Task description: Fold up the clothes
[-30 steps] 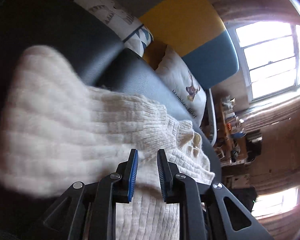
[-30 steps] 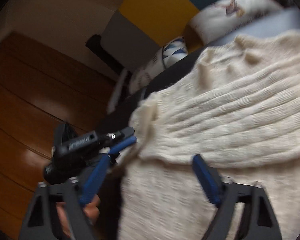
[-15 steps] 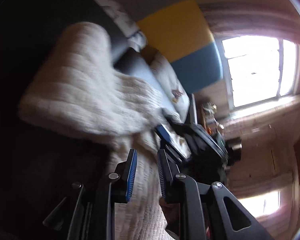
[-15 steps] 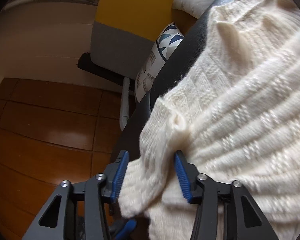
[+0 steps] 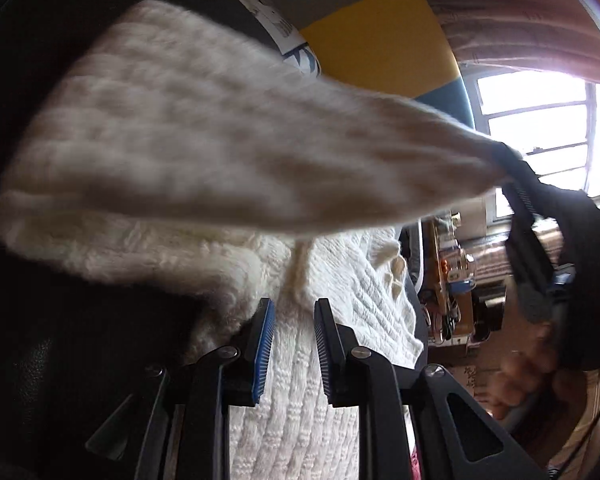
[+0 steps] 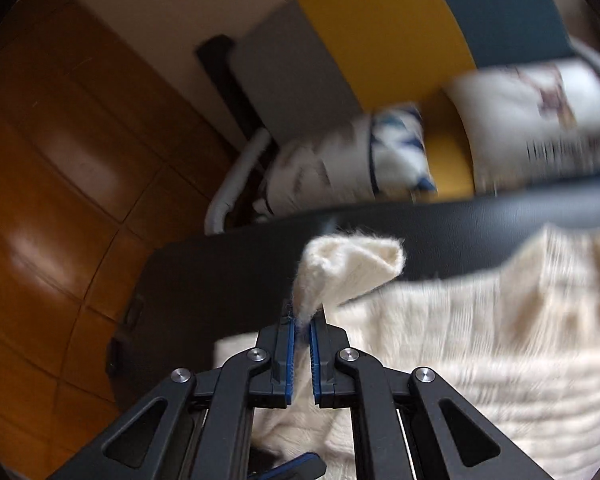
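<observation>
A cream knit sweater lies on a black padded surface. My left gripper sits low over it, jaws narrowly apart with the ribbed knit filling the gap between the blue pads. My right gripper is shut on a corner of the sweater. In the left wrist view the right gripper is raised at the right, and the lifted flap stretches blurred from it across the upper frame. A hand holds that gripper below.
A triangle-patterned cushion and a white printed cushion lie beyond the black surface, against a grey, yellow and blue panel. Wooden floor lies to the left. A bright window and a cluttered shelf are far right.
My right gripper closed from wide open onto the sweater's edge and rose, pulling a flap up and across. My left gripper sank a little with its jaw gap unchanged.
</observation>
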Demonstrator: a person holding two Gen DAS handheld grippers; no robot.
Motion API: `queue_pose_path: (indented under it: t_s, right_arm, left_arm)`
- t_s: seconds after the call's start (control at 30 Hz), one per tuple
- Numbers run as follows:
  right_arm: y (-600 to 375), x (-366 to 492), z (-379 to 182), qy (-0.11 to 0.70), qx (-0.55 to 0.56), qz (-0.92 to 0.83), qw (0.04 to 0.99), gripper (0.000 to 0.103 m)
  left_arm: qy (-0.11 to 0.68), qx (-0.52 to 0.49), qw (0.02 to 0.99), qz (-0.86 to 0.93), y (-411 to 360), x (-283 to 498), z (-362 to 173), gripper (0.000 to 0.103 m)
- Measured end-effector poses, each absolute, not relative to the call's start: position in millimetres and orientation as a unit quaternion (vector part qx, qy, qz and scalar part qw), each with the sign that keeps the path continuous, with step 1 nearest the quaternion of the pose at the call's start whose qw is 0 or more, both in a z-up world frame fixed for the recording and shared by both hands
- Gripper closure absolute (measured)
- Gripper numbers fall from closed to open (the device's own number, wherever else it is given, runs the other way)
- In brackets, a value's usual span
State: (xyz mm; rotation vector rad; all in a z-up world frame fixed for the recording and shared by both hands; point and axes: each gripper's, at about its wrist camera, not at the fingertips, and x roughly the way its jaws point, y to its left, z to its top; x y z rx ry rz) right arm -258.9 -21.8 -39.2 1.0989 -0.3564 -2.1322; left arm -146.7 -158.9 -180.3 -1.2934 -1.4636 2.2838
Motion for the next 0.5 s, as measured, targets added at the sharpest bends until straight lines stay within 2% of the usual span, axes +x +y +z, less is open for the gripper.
queue_pose_path:
  t_s: [0.3,0.5]
  right_arm:
    - [58.1,-255.8,34.5,-0.129,0.358,-0.871,0.311,0.096]
    - [128.4,-257.8,31.8,-0.147,0.356,-0.889,0.248,0.096]
  left_arm:
    - [-0.492,-0.431,0.041,0.756,-161.6,-141.9,-182.8,0.088]
    - [-0.503,-0.435,0.028,0.746,-165.4,-139.8,-183.6,0.091]
